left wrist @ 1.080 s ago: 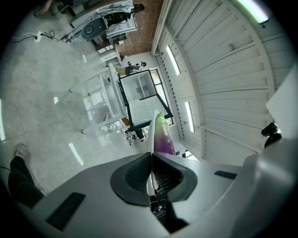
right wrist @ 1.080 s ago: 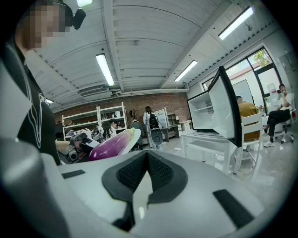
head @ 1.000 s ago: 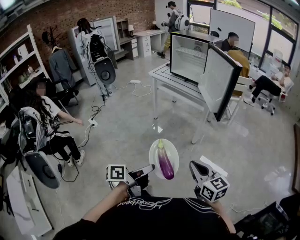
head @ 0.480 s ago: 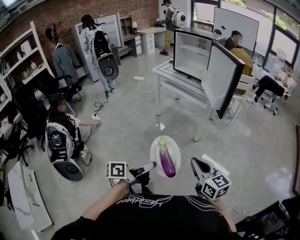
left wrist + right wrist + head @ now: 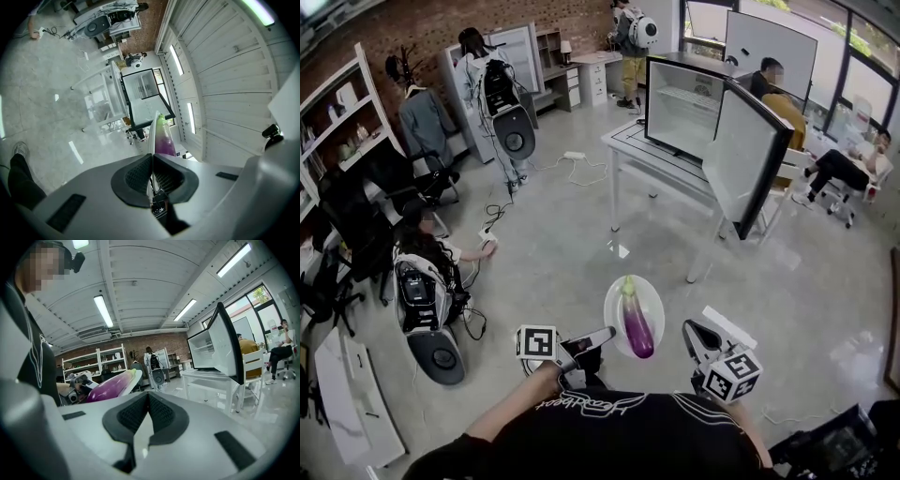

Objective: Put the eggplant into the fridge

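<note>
A purple eggplant [image 5: 635, 321] with a green stem lies on a white plate [image 5: 654, 302] held out over the floor in front of me. My left gripper [image 5: 605, 335] is shut on the plate's near left rim; in the left gripper view the thin rim [image 5: 153, 131] runs between the pads, with the eggplant [image 5: 162, 139] beyond. My right gripper [image 5: 690, 328] hangs to the right of the plate, apart from it, shut on nothing. The black fridge [image 5: 684, 108] stands on a white table [image 5: 628, 150] far ahead, its door [image 5: 741, 155] swung open.
A person crouches on the floor at the left by a backpack rig [image 5: 427, 309]. Cables [image 5: 487, 225] trail across the concrete. Shelves [image 5: 347, 122] line the left wall. People sit on chairs [image 5: 839, 169] behind the table.
The plate, eggplant and both grippers have hardly moved. The person at the left has bent down to the floor, and the fridge and table sit slightly nearer in the view.
</note>
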A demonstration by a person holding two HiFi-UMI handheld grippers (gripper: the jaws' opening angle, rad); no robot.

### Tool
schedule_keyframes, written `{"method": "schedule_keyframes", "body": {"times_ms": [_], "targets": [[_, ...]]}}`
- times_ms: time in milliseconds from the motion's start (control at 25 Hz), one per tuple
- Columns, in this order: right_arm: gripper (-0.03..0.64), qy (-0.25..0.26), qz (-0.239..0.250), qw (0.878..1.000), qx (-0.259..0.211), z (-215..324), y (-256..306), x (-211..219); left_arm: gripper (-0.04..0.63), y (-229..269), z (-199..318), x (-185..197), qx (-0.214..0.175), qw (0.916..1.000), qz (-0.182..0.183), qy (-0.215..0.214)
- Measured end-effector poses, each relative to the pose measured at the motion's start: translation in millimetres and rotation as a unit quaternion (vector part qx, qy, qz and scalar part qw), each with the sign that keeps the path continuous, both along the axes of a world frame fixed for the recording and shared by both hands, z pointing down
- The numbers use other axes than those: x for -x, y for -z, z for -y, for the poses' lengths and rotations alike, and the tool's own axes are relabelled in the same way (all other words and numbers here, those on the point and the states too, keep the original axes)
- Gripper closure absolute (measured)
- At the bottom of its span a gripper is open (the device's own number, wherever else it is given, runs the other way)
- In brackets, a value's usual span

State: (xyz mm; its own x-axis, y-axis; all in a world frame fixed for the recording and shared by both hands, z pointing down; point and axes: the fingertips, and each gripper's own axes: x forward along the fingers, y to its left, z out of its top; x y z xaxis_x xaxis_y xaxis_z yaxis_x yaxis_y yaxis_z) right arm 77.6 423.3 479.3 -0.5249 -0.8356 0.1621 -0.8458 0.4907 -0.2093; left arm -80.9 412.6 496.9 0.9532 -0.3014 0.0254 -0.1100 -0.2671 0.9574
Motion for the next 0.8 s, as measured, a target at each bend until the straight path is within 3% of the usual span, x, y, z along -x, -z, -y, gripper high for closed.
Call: {"method": "schedule_keyframes", "body": {"times_ms": [400,800], "targets": [[0.611,-0.005,0.01,1.0,0.024,49,-20,11,0.578,-15,58,6,0.006,1.0,0.002,-0.006],[0.611,-0.026,0.017,0.998,0.05,153,-31,30,0.578,-23,160,22,0.021,0.9996,-0.002,-0.02]]}}
